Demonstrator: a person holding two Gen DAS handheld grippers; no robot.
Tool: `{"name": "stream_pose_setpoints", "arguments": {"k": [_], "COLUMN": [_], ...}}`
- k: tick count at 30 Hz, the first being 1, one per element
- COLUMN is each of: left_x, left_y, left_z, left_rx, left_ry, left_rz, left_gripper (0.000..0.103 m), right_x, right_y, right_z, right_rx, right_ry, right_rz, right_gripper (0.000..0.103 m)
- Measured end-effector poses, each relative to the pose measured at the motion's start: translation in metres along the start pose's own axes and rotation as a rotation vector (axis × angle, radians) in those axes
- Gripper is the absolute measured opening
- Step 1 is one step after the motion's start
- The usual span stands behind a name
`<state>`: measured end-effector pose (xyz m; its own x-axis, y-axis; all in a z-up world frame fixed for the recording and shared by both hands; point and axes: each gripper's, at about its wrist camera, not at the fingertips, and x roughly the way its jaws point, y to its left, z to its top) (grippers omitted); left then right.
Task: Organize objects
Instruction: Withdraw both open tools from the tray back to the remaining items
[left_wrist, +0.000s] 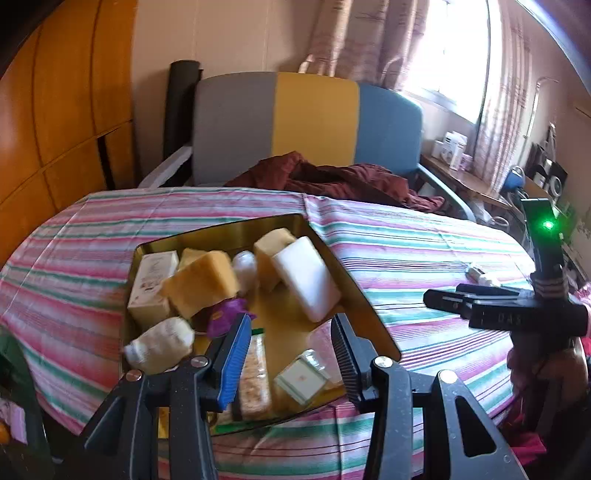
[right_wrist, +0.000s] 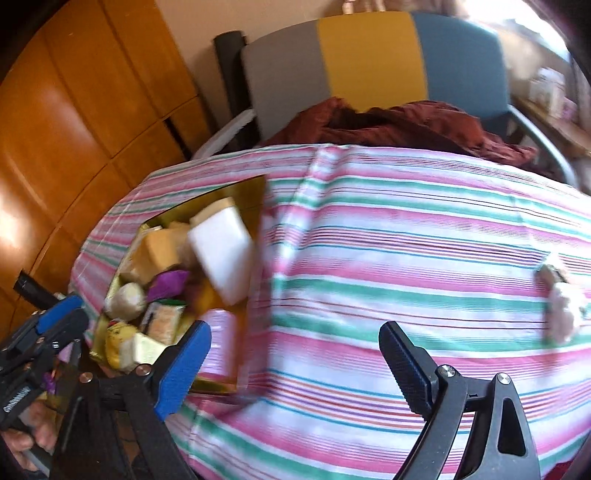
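The pink, green and white striped tablecloth (right_wrist: 369, 258) fills most of both views. At centre left of the left wrist view, the gold rectangular tin (left_wrist: 221, 236) is seen already loaded: white foam block (left_wrist: 306, 280), yellow sponge block (left_wrist: 203, 284), cream carton (left_wrist: 153, 284), purple wrapper (left_wrist: 225, 315). Most sorting is judged done. One small pale wrapped item (right_wrist: 561, 306) is left on the cloth, right edge of the right wrist view. The left gripper (left_wrist: 291, 354) is held partly parted and empty above the tin; the right gripper (right_wrist: 295, 369) is spread wide, empty.
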<state>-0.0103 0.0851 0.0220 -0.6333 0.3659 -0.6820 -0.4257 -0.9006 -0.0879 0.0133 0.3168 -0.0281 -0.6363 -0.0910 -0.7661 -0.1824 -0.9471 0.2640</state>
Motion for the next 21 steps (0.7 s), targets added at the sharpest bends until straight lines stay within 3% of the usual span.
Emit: {"name": "stream_pose_setpoints", "arguments": {"k": [14,21], "left_x": [0.021,0.041], "left_y": [-0.061,-0.104], "left_z": [0.016,0.023], "left_rx": [0.146,0.226], "left_ry": [0.031,0.066], "left_rz": [-0.094,-0.171], "left_gripper": [0.045,0.045], "right_x": [-0.043,-0.063], "right_y": [-0.126,-0.208], "right_z": [0.018,0.02], "right_rx": [0.128,0.282], "right_ry": [-0.049,-0.086], "right_rz": [-0.207,-0.307], "right_gripper": [0.093,0.093]}}
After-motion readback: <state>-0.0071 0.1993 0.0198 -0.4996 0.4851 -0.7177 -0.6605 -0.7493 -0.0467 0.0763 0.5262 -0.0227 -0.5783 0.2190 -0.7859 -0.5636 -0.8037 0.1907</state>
